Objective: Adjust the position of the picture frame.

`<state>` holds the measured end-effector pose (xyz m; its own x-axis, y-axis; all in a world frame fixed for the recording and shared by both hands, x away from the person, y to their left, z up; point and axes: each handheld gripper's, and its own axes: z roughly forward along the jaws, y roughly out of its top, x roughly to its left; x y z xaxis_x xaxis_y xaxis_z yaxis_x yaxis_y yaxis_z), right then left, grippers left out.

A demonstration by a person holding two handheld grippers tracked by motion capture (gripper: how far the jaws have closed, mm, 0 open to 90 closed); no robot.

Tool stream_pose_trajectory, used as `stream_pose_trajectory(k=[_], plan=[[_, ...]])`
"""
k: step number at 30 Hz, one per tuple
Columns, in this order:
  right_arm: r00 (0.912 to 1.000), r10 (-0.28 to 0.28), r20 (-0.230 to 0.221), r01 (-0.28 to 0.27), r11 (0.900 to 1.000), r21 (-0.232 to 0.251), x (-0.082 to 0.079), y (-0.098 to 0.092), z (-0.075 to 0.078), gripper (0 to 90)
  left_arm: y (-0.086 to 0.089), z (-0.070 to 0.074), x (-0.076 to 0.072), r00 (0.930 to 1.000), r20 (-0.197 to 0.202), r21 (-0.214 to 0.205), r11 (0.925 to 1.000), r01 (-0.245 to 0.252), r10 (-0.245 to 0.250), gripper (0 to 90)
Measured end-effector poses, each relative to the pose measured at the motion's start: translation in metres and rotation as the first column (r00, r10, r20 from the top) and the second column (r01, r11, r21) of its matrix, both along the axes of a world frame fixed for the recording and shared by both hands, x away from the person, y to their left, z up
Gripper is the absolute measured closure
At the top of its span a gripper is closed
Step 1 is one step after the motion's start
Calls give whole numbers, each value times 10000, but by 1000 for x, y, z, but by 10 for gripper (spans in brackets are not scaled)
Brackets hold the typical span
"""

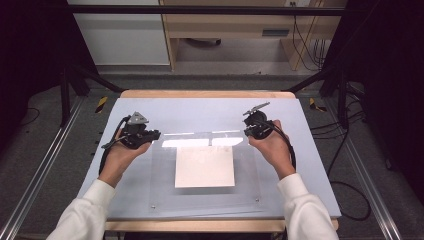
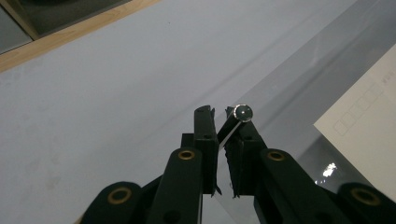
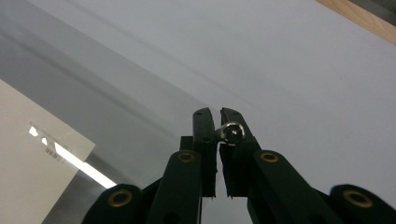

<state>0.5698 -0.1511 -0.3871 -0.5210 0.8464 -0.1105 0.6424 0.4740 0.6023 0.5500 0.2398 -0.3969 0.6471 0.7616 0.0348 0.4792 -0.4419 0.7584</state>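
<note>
Clear acrylic sheet (image 1: pixel 205 145): stiff, slippery, likely scratch-prone; pinched at far corners by left gripper (image 1: pixel 150 135) and right gripper (image 1: pixel 248 131) fingers.

Both tongs (image 1: pixel 152 134) (image 1: pixel 246 131) gripping clear sheet (image 1: pixel 205 170) corners

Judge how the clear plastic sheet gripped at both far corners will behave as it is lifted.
The clear sheet looks rigid: its lifted far edge stays straight between the left gripper and right gripper, so it should hinge up flat. Its glossy surface may slip in such narrow corner grips. The white paper beneath probably stays put.
</note>
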Motion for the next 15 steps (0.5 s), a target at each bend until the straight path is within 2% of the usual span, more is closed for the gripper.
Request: stream_pose_trajectory(k=[15], plan=[[9998, -74, -196, 73, 9999, -97, -10, -1, -11, 853, -2, -6, 3, 9999, -133, 138, 9999, 87, -85, 822]])
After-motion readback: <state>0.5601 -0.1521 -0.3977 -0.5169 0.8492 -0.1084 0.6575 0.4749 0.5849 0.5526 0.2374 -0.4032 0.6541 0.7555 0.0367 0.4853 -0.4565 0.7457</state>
